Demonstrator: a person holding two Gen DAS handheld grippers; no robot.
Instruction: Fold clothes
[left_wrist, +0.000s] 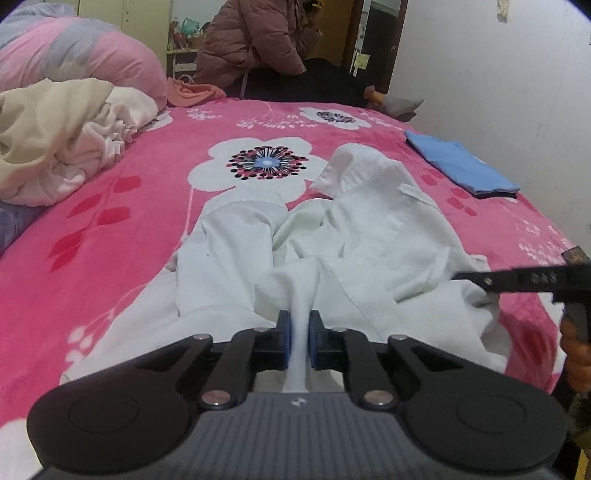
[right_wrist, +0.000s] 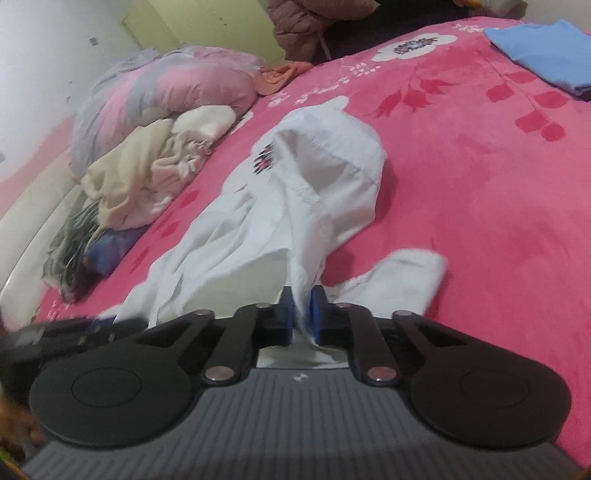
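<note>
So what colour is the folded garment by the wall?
Light blue folded garment, clearest in the left wrist view.

White wall (left_wrist: 480, 74), pink floral bed (left_wrist: 110, 240)

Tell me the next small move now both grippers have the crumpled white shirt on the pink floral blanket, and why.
Probably lift and draw the hands apart. The left gripper and right gripper are each shut on the crumpled white shirt, which lies bunched on the pink floral blanket, needing spreading before folding.

Left gripper (left_wrist: 299, 334) clamps white shirt (left_wrist: 369, 236) fold; blurred right gripper (left_wrist: 458, 275) seemingly touching shirt.
</note>
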